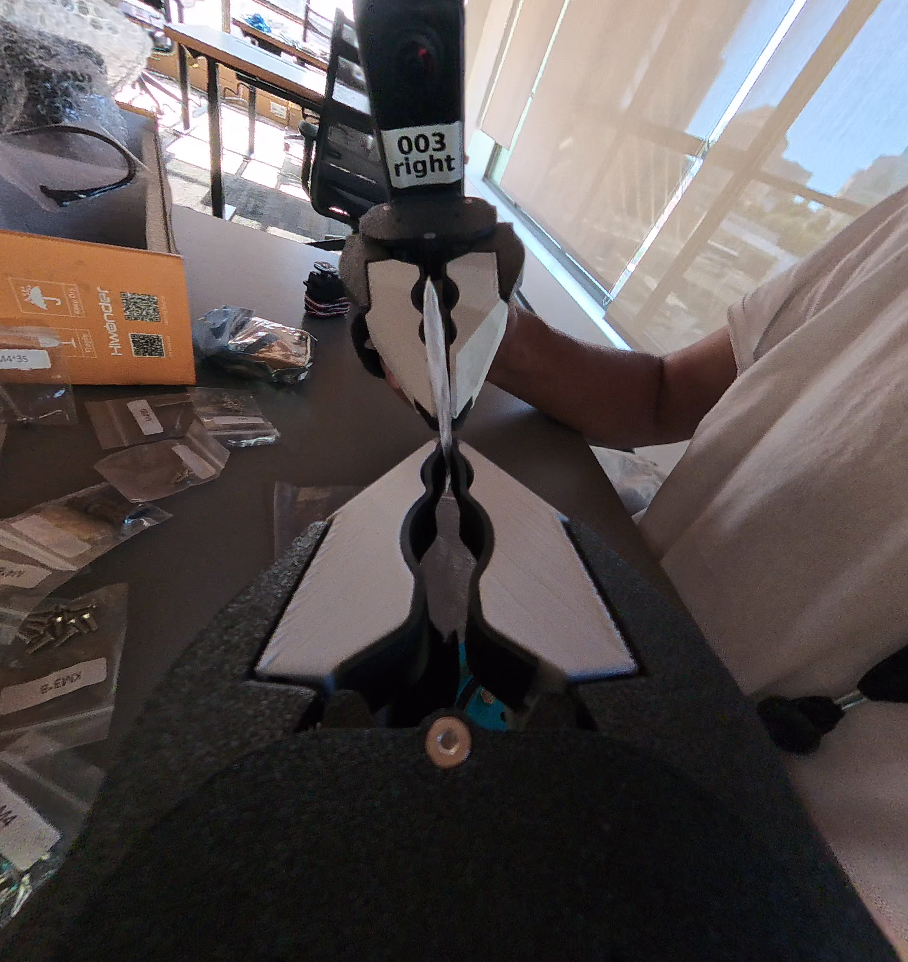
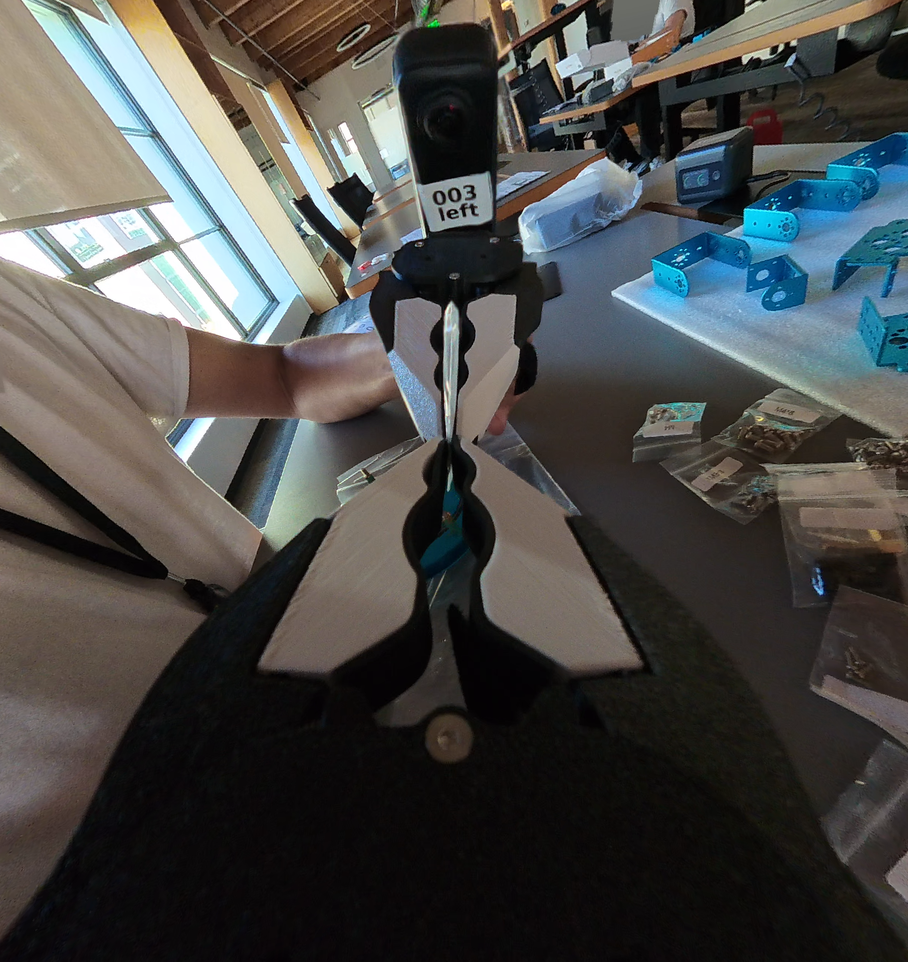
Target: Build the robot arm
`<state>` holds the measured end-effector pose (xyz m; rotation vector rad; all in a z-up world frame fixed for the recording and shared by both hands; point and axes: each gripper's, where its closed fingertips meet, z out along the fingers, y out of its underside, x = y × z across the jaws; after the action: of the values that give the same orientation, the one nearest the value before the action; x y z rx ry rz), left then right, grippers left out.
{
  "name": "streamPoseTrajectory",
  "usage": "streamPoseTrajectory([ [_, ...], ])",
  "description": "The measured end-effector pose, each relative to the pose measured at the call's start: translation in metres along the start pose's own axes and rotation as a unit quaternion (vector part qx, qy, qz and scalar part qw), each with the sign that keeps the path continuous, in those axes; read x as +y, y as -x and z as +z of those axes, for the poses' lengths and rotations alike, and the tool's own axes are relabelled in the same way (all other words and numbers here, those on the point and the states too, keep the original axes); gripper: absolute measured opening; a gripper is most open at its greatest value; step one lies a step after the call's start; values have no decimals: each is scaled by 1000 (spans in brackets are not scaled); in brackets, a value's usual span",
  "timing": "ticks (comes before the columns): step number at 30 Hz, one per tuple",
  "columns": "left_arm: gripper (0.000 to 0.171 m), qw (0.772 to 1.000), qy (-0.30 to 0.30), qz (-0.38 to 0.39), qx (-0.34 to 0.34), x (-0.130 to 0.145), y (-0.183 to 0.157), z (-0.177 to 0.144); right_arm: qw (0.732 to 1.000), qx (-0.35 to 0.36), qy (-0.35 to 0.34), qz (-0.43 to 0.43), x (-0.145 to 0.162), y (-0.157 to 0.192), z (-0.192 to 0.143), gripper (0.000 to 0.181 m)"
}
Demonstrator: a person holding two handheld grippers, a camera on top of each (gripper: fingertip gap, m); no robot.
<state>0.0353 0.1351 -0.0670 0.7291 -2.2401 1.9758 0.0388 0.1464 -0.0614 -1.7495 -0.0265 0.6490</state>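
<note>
My two grippers face each other tip to tip above a dark table (image 1: 306, 442). Both are shut on the same clear plastic bag (image 1: 438, 343), which I see edge-on as a thin pale strip running through both pairs of jaws. In the left wrist view my left gripper (image 1: 444, 458) is at the bottom and my right gripper (image 1: 444, 416) just beyond it. In the right wrist view my right gripper (image 2: 448, 453) is near and my left gripper (image 2: 449, 424) meets it, with the bag (image 2: 450, 359) between them. A blue part (image 2: 441, 546) shows inside the bag behind my right fingers.
An orange box (image 1: 77, 307), a crumpled foil bag (image 1: 256, 338) and several small bags of screws (image 1: 61, 624) lie to the left. Blue metal brackets (image 2: 769, 218) sit on a white foam sheet (image 2: 702, 323), with more screw bags (image 2: 717, 479) nearby. A person's forearm (image 1: 597, 390) rests on the table. Both grippers' tips are close together, under 4 cm apart.
</note>
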Motion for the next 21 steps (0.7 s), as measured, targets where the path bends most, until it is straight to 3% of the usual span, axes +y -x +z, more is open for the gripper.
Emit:
streamPoseTrajectory([
  [5, 0, 1000, 19, -13, 11, 1, -6, 1, 1000, 19, 9, -9, 1, 5, -2, 0],
  [6, 3, 1000, 23, -10, -2, 1, -3, 1, 998, 51, 16, -23, 0, 2, -8, 0],
  [7, 19, 999, 24, -3, -24, 0, 0, 0, 995, 92, 25, -38, -2, -1, -21, 0],
  [8, 28, 999, 30, 4, -45, 0, 3, -3, 986, 149, 45, -55, -1, -7, -42, 0],
  [10, 28, 994, 59, 26, -84, 6, 4, -11, 946, 295, 101, -84, 7, -19, -110, 0],
  [12, 28, 987, 85, 57, -126, 13, 0, -23, 917, 366, 156, -23, 32, -9, -186, 0],
  [15, 28, 963, 141, 90, -210, 32, -1, -48, 853, 447, 252, 96, 96, 6, -289, 0],
  [18, 28, 938, 168, 118, -279, 47, -6, -73, 829, 473, 252, 161, 128, 6, -341, 0],
  [21, 28, 938, 147, 81, -304, 55, -24, -85, 829, 482, 233, 158, 136, 5, -364, 4],
])
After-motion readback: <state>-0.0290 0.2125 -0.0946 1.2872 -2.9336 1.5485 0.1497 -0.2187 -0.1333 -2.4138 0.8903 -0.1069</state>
